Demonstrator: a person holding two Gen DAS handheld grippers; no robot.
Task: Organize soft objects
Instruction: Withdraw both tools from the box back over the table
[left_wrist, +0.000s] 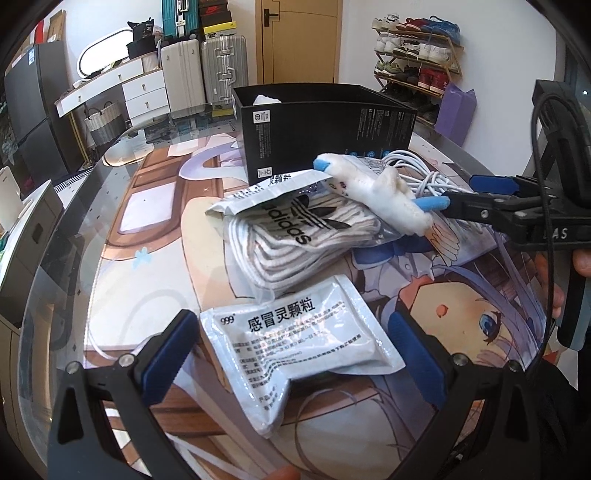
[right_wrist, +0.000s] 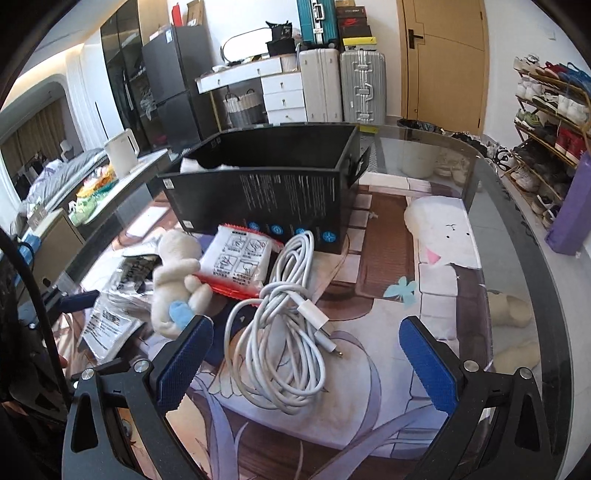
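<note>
My left gripper (left_wrist: 291, 358) stands open low over the table, its jaws on either side of a white medicine packet (left_wrist: 295, 343) that lies flat. Behind the packet lies a bagged pack of white socks (left_wrist: 295, 236). A white plush toy (left_wrist: 376, 188) with blue feet rests on the far end of the socks. My right gripper (right_wrist: 308, 360) is open over a coiled white cable (right_wrist: 280, 332), and the plush toy (right_wrist: 177, 273) sits just left of its left finger. A red-edged white packet (right_wrist: 240, 262) lies beside the toy. The black box (right_wrist: 266, 184) stands behind, with something white inside.
The printed mat (right_wrist: 388, 266) lies under a glass tabletop whose curved edge (right_wrist: 532, 258) runs along the right. A purple bag (right_wrist: 569, 218) stands off that edge. Suitcases, drawers and a shoe rack line the far walls. A person's hand (left_wrist: 554, 273) holds the right gripper.
</note>
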